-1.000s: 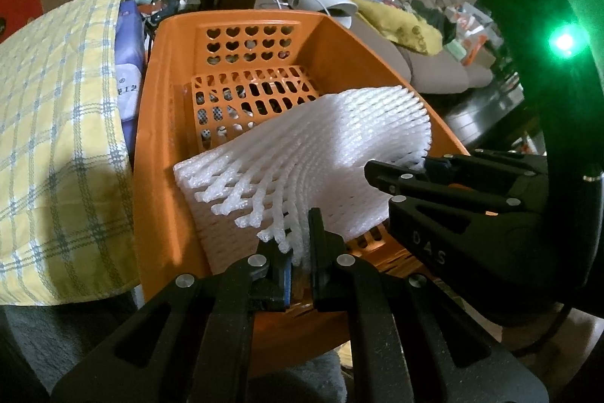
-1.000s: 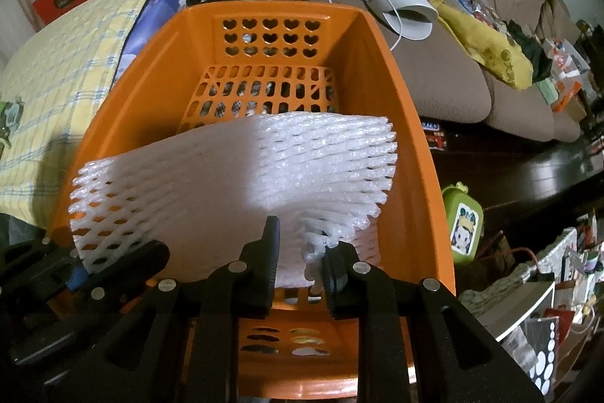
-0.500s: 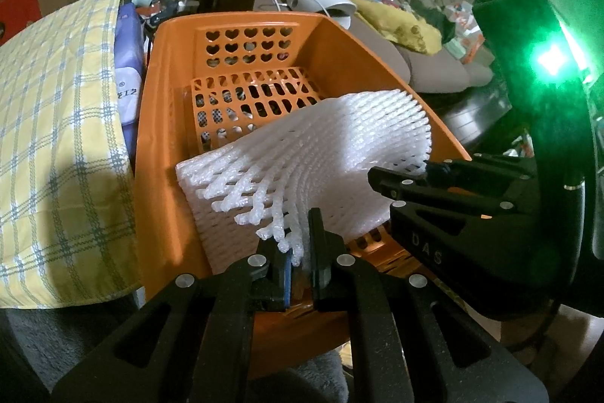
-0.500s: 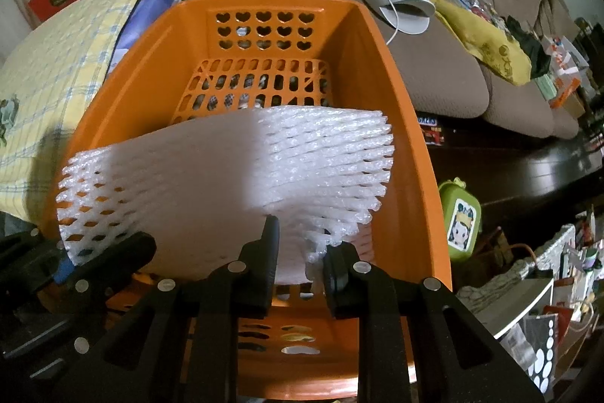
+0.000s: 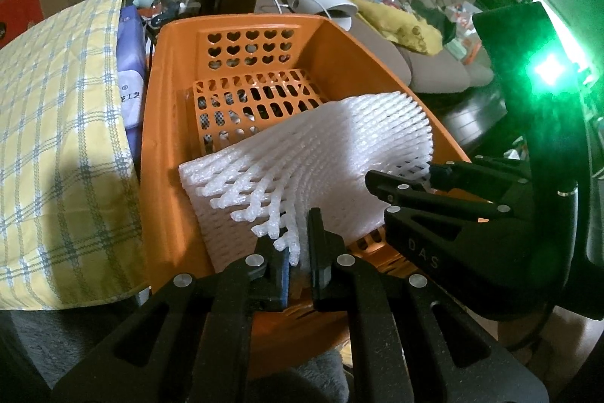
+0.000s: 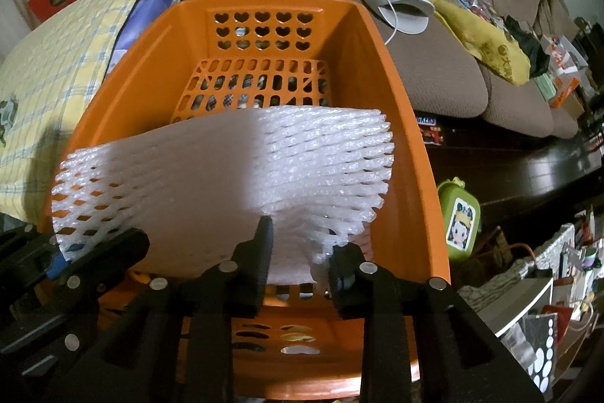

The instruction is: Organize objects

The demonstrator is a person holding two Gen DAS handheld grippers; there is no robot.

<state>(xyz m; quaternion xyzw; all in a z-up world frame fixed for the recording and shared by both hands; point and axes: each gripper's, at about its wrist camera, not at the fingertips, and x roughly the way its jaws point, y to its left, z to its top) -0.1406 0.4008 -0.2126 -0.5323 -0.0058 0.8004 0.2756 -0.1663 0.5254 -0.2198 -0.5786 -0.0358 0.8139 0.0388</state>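
The left gripper has its jaws pinching the near edge of a white foam fruit net, holding that sheet up inside the orange plastic basket. The right gripper has its jaws opening, spread either side of the net's other near corner, apparently letting it settle. The net sags across the basket's near half, above the slotted floor. A yellow checked cloth lies left; a brown sofa stands behind.

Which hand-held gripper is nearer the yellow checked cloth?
Left. The left hand-held gripper pinches the white foam net beside the yellow checked cloth; the right hand-held gripper sits farther away, jaws opening.
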